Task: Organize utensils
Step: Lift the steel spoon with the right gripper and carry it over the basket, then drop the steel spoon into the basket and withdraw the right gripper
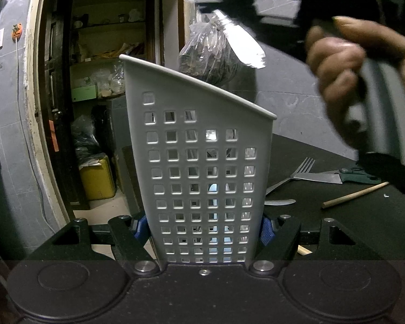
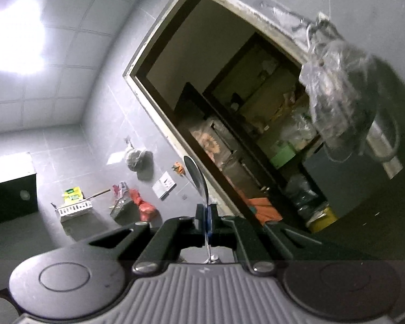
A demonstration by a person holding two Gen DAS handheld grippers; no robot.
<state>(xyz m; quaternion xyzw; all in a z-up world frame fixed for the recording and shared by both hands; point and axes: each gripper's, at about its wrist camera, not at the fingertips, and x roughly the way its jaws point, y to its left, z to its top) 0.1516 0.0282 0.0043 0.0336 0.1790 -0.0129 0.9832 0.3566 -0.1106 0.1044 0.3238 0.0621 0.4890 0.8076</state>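
Note:
A grey perforated utensil holder (image 1: 202,162) stands upright on the dark table, and my left gripper (image 1: 202,229) is shut on its lower sides, blue pads (image 1: 266,232) pressing its wall. Above it, a person's hand (image 1: 337,62) holds my right gripper (image 1: 221,0), which is shut on a metal spoon (image 1: 240,40). The spoon's bowl points up-left and its handle end hangs over the holder's slanted rim. In the right wrist view the spoon (image 2: 195,178) stands bowl-up between the shut pads of the right gripper (image 2: 208,216).
On the table right of the holder lie a fork (image 1: 297,172), a green-handled knife (image 1: 324,176), a wooden stick (image 1: 353,195) and another flat metal utensil (image 1: 279,202). A plastic bag (image 2: 337,94) hangs beside an open doorway (image 1: 102,81).

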